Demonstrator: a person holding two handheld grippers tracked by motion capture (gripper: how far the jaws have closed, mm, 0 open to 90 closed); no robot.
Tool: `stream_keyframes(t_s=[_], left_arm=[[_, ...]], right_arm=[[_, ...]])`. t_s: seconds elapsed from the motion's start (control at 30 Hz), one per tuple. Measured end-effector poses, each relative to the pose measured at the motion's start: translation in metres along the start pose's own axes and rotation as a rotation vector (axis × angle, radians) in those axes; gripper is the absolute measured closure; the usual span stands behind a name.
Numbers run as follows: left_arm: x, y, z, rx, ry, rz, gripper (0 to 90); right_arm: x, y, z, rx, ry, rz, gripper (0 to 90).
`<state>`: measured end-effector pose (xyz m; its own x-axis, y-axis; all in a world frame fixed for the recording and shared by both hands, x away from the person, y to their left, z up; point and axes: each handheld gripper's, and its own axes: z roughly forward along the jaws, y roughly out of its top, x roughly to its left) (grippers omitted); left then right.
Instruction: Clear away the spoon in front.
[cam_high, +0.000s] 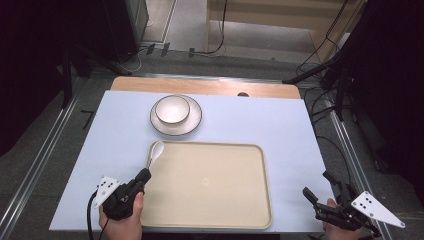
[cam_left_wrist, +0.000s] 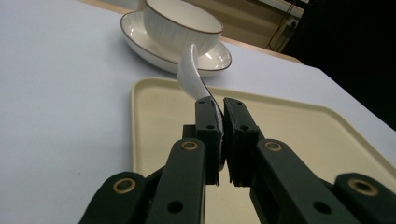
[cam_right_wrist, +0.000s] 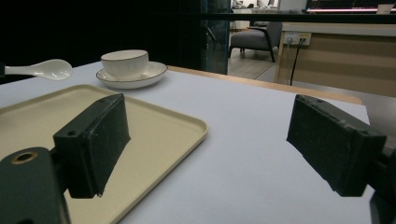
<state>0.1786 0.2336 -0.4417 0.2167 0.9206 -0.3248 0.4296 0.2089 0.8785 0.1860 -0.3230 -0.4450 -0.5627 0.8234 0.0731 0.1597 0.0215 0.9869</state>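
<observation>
From where I stand, the left gripper (cam_high: 143, 176) sits at about seven o'clock on the table, its jaws clamped on the handle of a white spoon (cam_high: 155, 152). The spoon juts toward twelve o'clock, its bowl lifted over the far-left corner of the beige tray (cam_high: 210, 200); in the left gripper view the handle is pinched between the pads (cam_left_wrist: 208, 122). Beyond it, at twelve o'clock, a white bowl (cam_high: 172, 109) stands on a saucer (cam_high: 192, 125). The right gripper (cam_high: 320, 187) hovers at five o'clock just beside the tray, jaws spread wide and holding nothing.
</observation>
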Motion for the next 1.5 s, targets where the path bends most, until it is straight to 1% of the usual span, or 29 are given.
stream_keyframes(t_s=[0.03,0.1,0.17,0.23,0.3,0.4,0.43,0.47,0.53,0.57,0.7,0.73,0.9,0.93,1.0,1.03,1.07,1.13,1.17,1.37,1.47,1.5], left_arm=[[0.0,-0.006,-0.001,0.004,0.007,-0.001,86.3],[0.0,-0.01,-0.002,0.008,0.013,0.002,86.2],[0.0,-0.014,-0.001,0.015,0.016,-0.009,86.3],[0.0,-0.016,-0.001,0.023,0.019,-0.008,86.2],[0.0,-0.018,-0.001,0.03,0.017,-0.003,86.2],[-0.002,-0.021,0.001,0.04,0.047,0.019,86.2],[-0.001,-0.022,0.001,0.039,0.054,0.018,86.2],[0.001,-0.024,0.002,0.052,0.063,0.015,86.2],[0.001,-0.025,0.002,0.056,0.064,0.014,86.2],[0.002,-0.027,0.003,0.057,0.061,0.001,86.2],[0.002,-0.03,0.004,0.067,0.062,0.007,86.1],[0.002,-0.032,0.005,0.068,0.06,-0.001,86.1],[0.005,-0.033,0.005,0.07,0.058,-0.002,85.2],[0.005,-0.033,0.005,0.07,0.058,-0.002,82.9],[0.007,-0.032,0.005,0.068,0.059,0.007,72.0],[0.007,-0.032,0.005,0.068,0.059,0.007,70.4],[0.007,-0.032,0.005,0.072,0.063,0.02,68.5],[0.006,-0.032,0.005,0.079,0.062,0.022,67.5],[0.005,-0.032,0.005,0.077,0.07,0.032,65.5],[0.005,-0.031,0.007,0.085,0.071,0.048,62.4],[0.005,-0.029,0.006,0.081,0.082,0.044,53.8],[0.006,-0.026,0.005,0.069,0.084,0.044,50.3]], right_arm=[[0.0,0.0,0.0,0.001,-0.001,0.0,13.0],[0.001,0.0,0.0,0.001,-0.001,-0.001,13.0],[0.001,0.0,0.001,0.003,0.0,-0.002,13.0],[0.001,0.0,0.001,0.002,-0.002,-0.005,13.0],[0.001,0.0,0.001,0.005,0.0,0.002,13.0],[0.001,-0.001,0.0,0.005,0.001,0.002,13.0],[0.001,-0.001,0.0,0.005,0.001,0.002,13.0],[0.0,-0.001,0.0,0.003,0.001,-0.001,13.0],[0.0,-0.001,0.0,0.002,0.0,-0.003,13.0],[0.0,-0.001,0.0,0.001,0.001,-0.002,13.0],[0.0,-0.001,0.001,0.005,0.003,0.002,13.0],[0.001,-0.001,0.001,0.004,0.003,0.002,13.0],[0.001,-0.001,0.001,0.004,0.003,0.002,13.0],[0.001,-0.001,0.001,0.004,0.003,0.002,13.0],[0.001,-0.001,0.001,0.005,0.003,0.003,13.0],[0.001,-0.001,0.001,0.005,0.003,0.003,13.0],[0.001,-0.001,0.001,0.005,0.004,0.003,13.0],[0.001,-0.001,0.001,0.005,0.004,0.003,13.0],[0.001,-0.001,0.001,0.005,0.004,0.003,13.0],[0.001,-0.001,0.0,0.005,0.003,0.002,13.0],[0.001,-0.001,0.0,0.003,0.003,0.001,13.0],[0.001,-0.001,0.0,0.003,0.002,0.0,13.0]])
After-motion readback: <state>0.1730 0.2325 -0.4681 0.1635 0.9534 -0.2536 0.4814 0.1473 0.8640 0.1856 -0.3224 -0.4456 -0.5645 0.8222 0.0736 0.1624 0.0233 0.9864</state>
